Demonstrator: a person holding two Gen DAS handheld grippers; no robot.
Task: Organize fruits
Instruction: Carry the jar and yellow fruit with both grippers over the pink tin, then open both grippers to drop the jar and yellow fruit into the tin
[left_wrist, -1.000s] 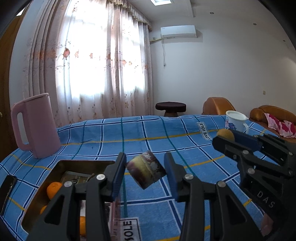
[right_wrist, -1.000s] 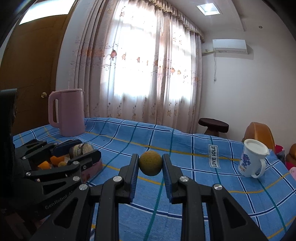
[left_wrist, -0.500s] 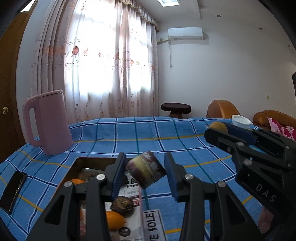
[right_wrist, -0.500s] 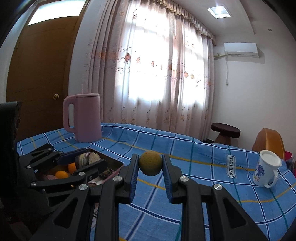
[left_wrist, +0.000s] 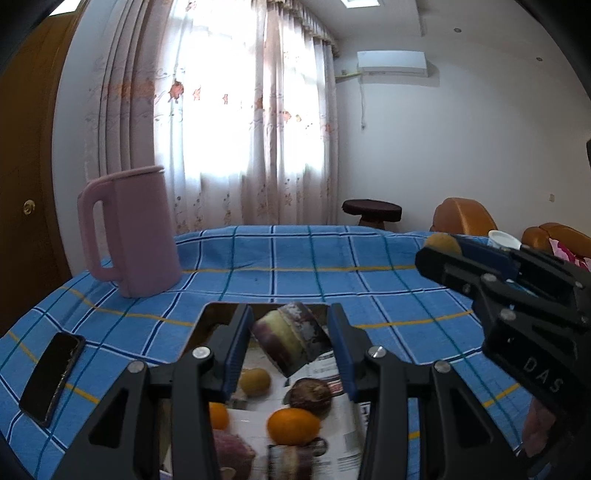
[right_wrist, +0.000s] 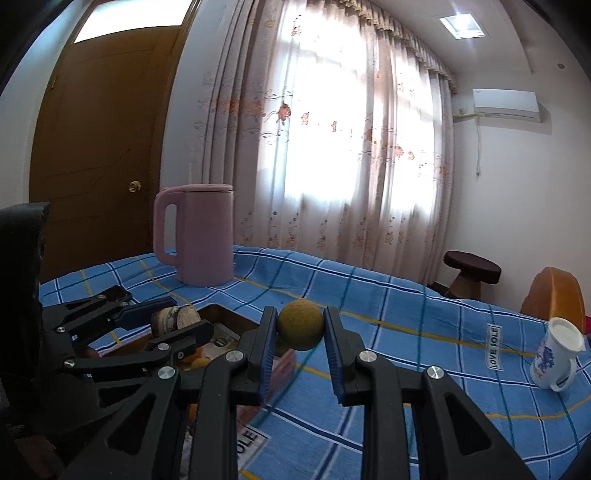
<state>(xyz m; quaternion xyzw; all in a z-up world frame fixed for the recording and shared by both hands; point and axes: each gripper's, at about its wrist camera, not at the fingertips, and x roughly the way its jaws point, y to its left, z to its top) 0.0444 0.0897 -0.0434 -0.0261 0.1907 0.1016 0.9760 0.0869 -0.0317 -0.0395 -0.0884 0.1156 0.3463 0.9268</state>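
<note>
Over brown tray (left_wrist: 207, 325) lined with printed paper: left gripper (left_wrist: 291, 341) clamps cut purple-banded cylindrical chunk (left_wrist: 291, 339), tilted. Right gripper (right_wrist: 300, 332) pinches round, rough yellow-brown fruit (right_wrist: 300, 329) above blue checked cloth (right_wrist: 406, 332). Smooth oranges (left_wrist: 293, 426), dark wrinkled fruit (left_wrist: 309, 395) inside tray.

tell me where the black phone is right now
The black phone shows only in the left wrist view, lying flat on the blue checked cloth at the lower left, left of the fruit tray and nearer the camera than the pink kettle.
</note>
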